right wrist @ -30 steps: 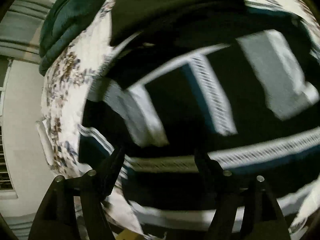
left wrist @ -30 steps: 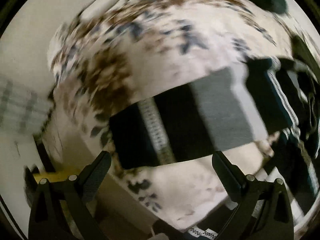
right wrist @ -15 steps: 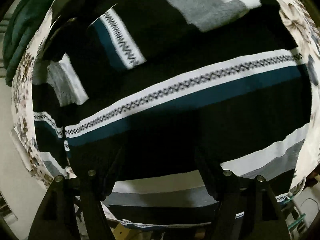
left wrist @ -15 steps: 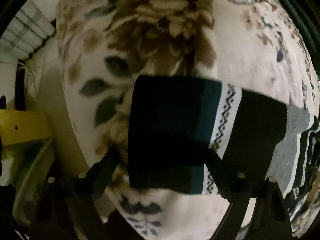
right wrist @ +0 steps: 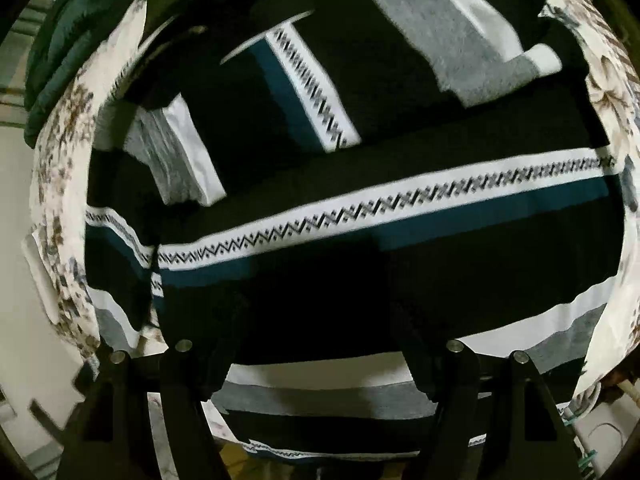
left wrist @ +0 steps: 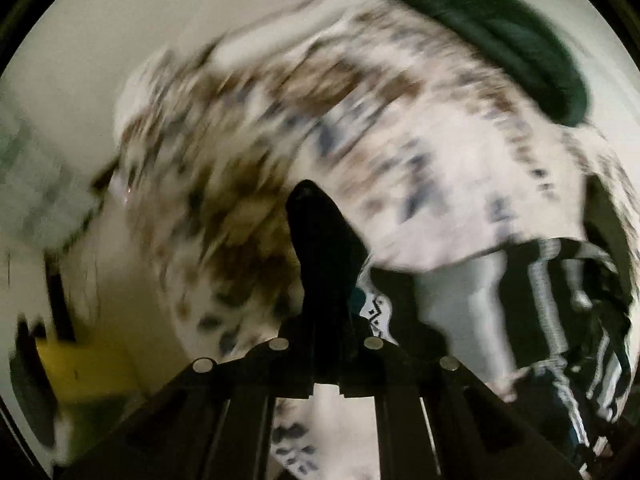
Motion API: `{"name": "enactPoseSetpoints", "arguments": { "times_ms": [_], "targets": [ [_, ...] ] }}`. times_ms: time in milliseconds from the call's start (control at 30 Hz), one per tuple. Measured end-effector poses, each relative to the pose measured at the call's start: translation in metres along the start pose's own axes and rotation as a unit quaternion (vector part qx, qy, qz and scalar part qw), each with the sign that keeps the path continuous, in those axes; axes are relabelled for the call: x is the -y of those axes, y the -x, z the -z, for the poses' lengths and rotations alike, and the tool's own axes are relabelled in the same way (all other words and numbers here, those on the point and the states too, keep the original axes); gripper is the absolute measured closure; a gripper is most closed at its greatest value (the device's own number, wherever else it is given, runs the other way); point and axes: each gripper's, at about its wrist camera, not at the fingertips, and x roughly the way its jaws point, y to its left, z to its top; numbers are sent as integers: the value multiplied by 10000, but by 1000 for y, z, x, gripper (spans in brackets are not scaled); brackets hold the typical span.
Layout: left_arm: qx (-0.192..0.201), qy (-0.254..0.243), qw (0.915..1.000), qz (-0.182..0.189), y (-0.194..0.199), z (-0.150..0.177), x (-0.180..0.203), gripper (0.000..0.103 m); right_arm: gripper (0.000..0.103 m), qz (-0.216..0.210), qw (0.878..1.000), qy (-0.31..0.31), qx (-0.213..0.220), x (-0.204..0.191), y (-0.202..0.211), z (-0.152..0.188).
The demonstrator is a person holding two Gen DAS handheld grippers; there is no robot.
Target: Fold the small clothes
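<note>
Item: striped sweater (right wrist: pixel 360 208), black with white zigzag bands, teal and grey stripes. It lay spread over the floral bedspread (right wrist: pixel 60 152) and filled most of the right wrist view. One sleeve (right wrist: pixel 296 92) was folded in across the body; a second grey-and-white part (right wrist: pixel 472 48) lay at the upper right (sleeve or cuff, hard to tell which).

Item: left gripper (left wrist: pixel 320 240). Its jaws had just been closing and stood together, tips meeting in one dark point. A bit of the dark knit with its zigzag trim (left wrist: pixel 374 312) showed just beside the closed fingers, low on their right side; whether cloth was actually pinched between the pads could not be told (the frame was heavily blurred). The rest of the sweater trailed off toward the right edge of that view (left wrist: pixel 552 320).

Item: right gripper (right wrist: pixel 316 344). Jaws stood wide apart above the sweater's lower body, near the hem stripes, nothing clasped between them.

Item: dark green blanket (left wrist: pixel 500 36), bunched at the far edge of the bedspread (left wrist: pixel 400 120), well apart from the sweater.

Item: yellow object (left wrist: pixel 76 364), beside the bed at lower left; blurred, kind not made out.
</note>
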Motion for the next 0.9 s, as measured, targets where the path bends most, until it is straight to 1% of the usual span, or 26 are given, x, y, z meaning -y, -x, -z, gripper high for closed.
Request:
{"name": "enactPoseSetpoints", "arguments": {
  "times_ms": [67,100,167,200,267,300,367,400,433,467,500,567,600,667,700,767,800,833,867,900],
  "targets": [
    [209,-383,9989,198,14,-17,27,98,29,-88,9998,-132,102,9,8,-4],
    [317,-618,9971,310,23,-23,49,98,29,-138,9995,-229,154,17,12,-7],
    [585,-1108,9903,604,40,-28,99,98,29,-210,9986,-434,212,35,20,-13],
    [697,-1448,9839,777,47,-28,138,98,29,-272,9977,-576,245,48,25,-18],
    [750,-1799,9741,1149,56,-25,193,98,29,-324,9963,-736,304,68,32,-22],
    [760,-2106,9646,1391,60,-14,239,98,29,-321,9957,-800,339,80,36,-25],
    [699,-2502,9502,1723,65,6,299,98,29,-278,9945,-905,444,105,46,-31],
    [597,-2776,9386,1960,66,28,344,98,29,-241,9939,-956,494,118,51,-34],
    [508,-2951,9304,2116,67,43,372,98,29,-208,9933,-1004,540,131,56,-37],
    [408,-3157,9204,2271,68,62,404,98,29,-163,9921,-1083,610,151,63,-43],
    [307,-3377,9096,2401,67,85,437,98,29,-132,9914,-1128,647,162,68,-47],
    [110,-3677,8942,2552,65,118,481,97,29,-30,9898,-1228,717,194,79,-56],
    [-43,-3842,8852,2623,61,142,508,97,29,16,9891,-1281,728,209,83,-61],
    [-158,-4127,8747,2535,55,172,540,94,29,72,9879,-1365,734,237,91,-68],
    [-192,-4237,8722,2438,55,183,553,93,29,124,9879,-1378,704,250,94,-72],
    [-260,-4315,8731,2255,49,193,561,92,29,180,9884,-1355,665,269,99,-76],
    [-298,-4294,8748,2222,46,193,560,85,29,193,9889,-1328,645,277,101,-79],
    [-351,-4245,8767,2237,43,190,554,68,29,189,9893,-1304,629,284,104,-81],
    [-388,-4212,8778,2247,41,186,549,54,29,166,9896,-1284,619,291,108,-85],
    [-429,-4177,8807,2193,38,177,541,18,29,146,9899,-1266,615,296,111,-88]
  ]
}}
